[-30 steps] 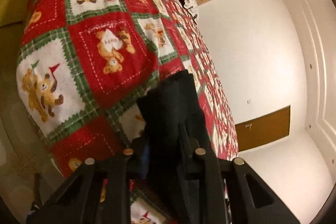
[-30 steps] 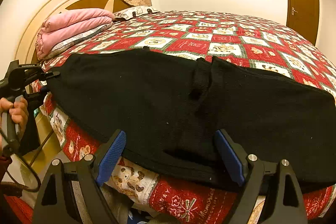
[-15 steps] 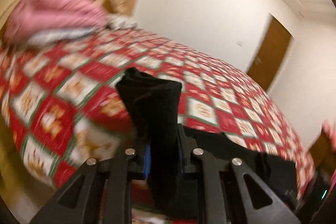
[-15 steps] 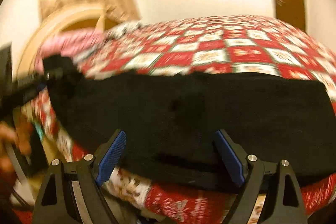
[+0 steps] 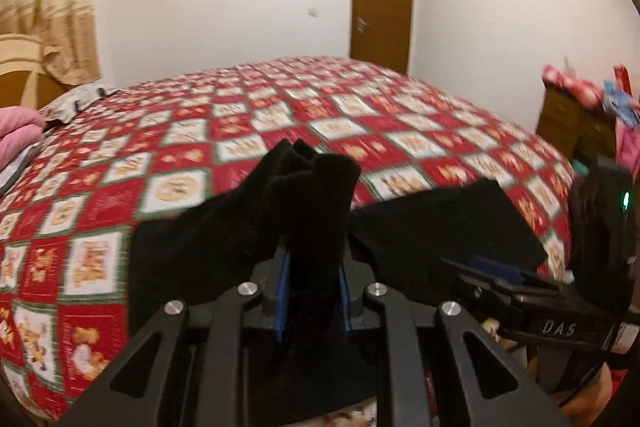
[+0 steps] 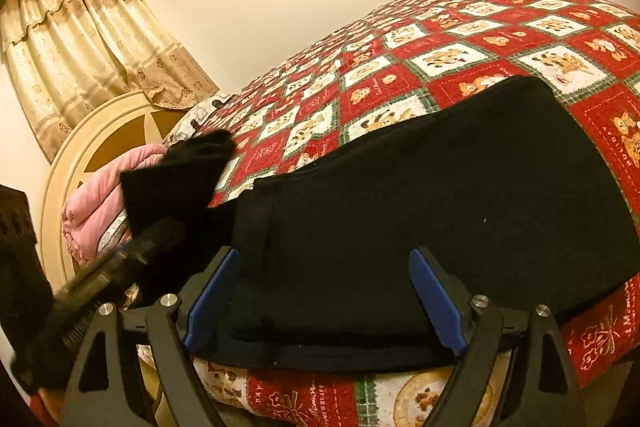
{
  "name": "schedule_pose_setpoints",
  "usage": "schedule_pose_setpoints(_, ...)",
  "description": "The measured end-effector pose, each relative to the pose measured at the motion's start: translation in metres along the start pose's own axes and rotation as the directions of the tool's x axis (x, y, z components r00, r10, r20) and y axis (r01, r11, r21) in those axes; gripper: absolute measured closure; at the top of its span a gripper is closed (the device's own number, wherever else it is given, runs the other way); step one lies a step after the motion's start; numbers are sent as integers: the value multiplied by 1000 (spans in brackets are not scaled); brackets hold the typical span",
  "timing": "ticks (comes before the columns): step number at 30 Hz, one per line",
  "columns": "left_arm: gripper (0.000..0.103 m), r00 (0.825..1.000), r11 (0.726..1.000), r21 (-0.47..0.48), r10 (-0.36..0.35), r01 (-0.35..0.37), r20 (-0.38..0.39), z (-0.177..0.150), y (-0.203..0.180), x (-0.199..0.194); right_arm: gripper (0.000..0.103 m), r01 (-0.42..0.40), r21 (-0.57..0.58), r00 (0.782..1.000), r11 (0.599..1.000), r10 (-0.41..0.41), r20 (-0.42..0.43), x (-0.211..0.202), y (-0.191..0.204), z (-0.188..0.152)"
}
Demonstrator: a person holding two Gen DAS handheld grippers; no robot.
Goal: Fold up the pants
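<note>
Black pants (image 6: 440,195) lie along the near edge of a bed with a red teddy-bear quilt (image 6: 460,55). My left gripper (image 5: 312,291) is shut on one end of the pants (image 5: 316,195) and holds it lifted above the bed; that bunched end stands up between the fingers. It also shows in the right wrist view (image 6: 180,171) at the left. My right gripper (image 6: 324,295) is open, its blue-padded fingers (image 6: 436,299) spread either side of the pants' near edge, at the bed edge. The right gripper (image 5: 500,275) shows in the left wrist view at the right.
Folded pink bedding (image 6: 96,207) and a round headboard (image 6: 80,147) are at the bed's head. Curtains (image 6: 80,43) hang behind. A brown door (image 5: 380,7) is on the far wall. A wooden dresser (image 5: 576,119) with clutter stands at the right.
My left gripper has swung from the bed's head end over toward the right gripper, carrying the pants end with it. The right gripper stays open at the pants' edge, tilted more.
</note>
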State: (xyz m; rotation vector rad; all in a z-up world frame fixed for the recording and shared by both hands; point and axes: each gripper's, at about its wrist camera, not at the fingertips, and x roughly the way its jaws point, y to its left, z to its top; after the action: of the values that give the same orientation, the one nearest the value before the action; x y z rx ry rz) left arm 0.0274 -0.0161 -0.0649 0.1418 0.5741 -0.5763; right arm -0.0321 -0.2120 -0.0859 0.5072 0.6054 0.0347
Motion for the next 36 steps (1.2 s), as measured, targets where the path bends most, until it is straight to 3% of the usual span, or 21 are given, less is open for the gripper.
schedule_pose_setpoints(3, 82, 999, 999, 47, 10, -8, -36, -10, -11, 11, 15, 4, -7, 1000, 1000, -4, -1, -1, -2, 0)
schedule_pose_setpoints(9, 82, 996, 999, 34, 4, -1, -92, -23, -11, 24, 15, 7, -17, 1000, 1000, -8, -12, 0, -3, 2)
schedule_pose_setpoints(13, 82, 996, 1000, 27, 0, 3, -94, -24, -12, 25, 15, -65, 53, 996, 996, 68, -53, -1, -13, 17)
schedule_pose_setpoints(19, 82, 995, 1000, 15, -6, 8, -95, -26, -13, 27, 16, -202, 139, 978, 969, 208, -31, -7, -21, 50)
schedule_pose_setpoints(21, 82, 996, 1000, 13, -6, 7, -92, -27, -13, 27, 17, -238, 148, 967, 960, 249, -57, 3, -21, 63)
schedule_pose_setpoints(25, 82, 996, 1000, 14, 1, 0, -88, -28, -15, 26, 17, -229, 81, 966, 970, 236, -103, 29, -7, 76)
schedule_pose_setpoints(32, 82, 997, 1000, 15, -8, 9, -71, -33, -14, 22, 17, -248, 27, 954, 968, 249, -169, 72, 17, 73)
schedule_pose_setpoints(36, 82, 998, 1000, 17, -12, 13, -58, -35, -14, 21, 17, -273, -6, 935, 962, 264, -238, 91, 31, 76)
